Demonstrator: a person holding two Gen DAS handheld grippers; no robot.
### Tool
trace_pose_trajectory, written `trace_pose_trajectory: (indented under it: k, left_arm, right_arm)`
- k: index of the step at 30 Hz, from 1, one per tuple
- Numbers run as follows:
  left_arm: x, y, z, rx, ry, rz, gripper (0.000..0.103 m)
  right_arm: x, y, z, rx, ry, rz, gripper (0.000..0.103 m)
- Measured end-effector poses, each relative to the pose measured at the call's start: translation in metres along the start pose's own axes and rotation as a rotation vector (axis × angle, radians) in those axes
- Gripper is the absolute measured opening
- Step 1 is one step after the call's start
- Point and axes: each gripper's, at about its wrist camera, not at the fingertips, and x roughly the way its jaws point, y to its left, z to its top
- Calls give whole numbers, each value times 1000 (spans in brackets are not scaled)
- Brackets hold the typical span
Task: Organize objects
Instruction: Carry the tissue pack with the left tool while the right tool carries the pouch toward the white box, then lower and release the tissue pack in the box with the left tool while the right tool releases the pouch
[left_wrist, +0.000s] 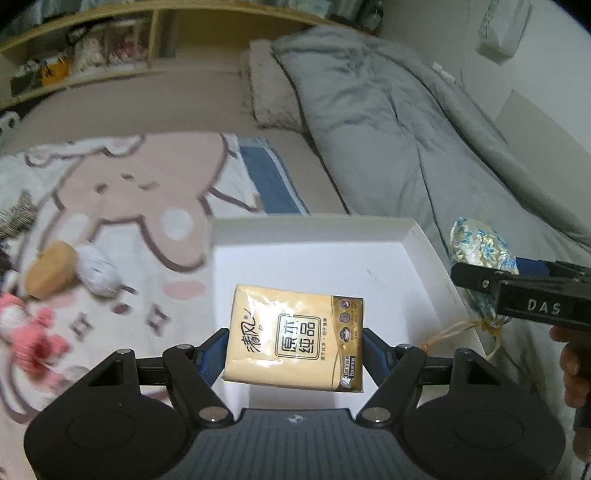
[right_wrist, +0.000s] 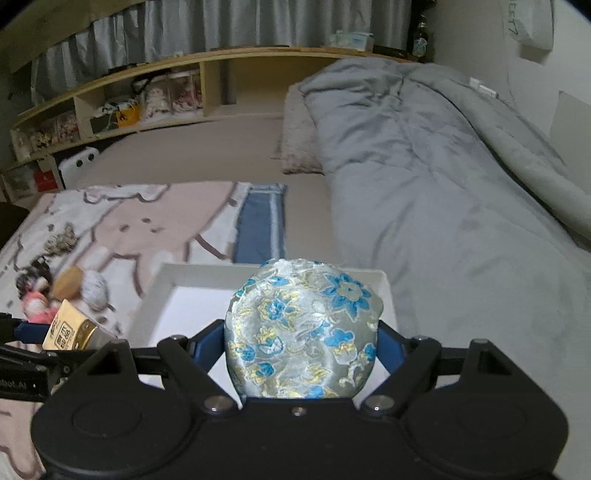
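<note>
The left gripper (left_wrist: 295, 341) clamps a tissue pack (left_wrist: 295, 338) above the white tray (left_wrist: 417, 240); the right gripper (right_wrist: 301, 341) squeezes a brocade pouch (right_wrist: 303, 328) at the tray's right edge. Plush toys (left_wrist: 70, 269) lie left on the cartoon blanket (left_wrist: 147, 184).

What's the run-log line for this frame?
left gripper: holds tissue pack | right gripper: holds floral pouch | both over white tray

Black left gripper (left_wrist: 294, 350) with blue pads, silver screws; right gripper (right_wrist: 301, 343) alike, "DAS" lettering.
</note>
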Motion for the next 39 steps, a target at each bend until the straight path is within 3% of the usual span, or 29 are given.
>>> trace_pose_trajectory:
  k: [12,15,25,28,31,39]
  left_arm:
    - [63,-60,-26,33,116,-62,74]
    - [74,-64,-33,-17,140,-75,74]
    - [87,-68,-46,-120,116,-55,74]
    - [84,-67,-47,-116,116,-68,77]
    - [86,-70,-48,-87,151,-86,86]
    - [77,-71,-47,-63,142,-76,86]
  right_arm:
    - [45,-40,-57,-24,180,46,84]
    - [50,-44,-64,-24,194,53,84]
    - [59,-54,-67,31,175,42,85]
    - [58,-55,-65,53,181,51,86]
    - [55,-55,-64,63,188,66,93]
    - [44,-49,-65,30,192,50,93]
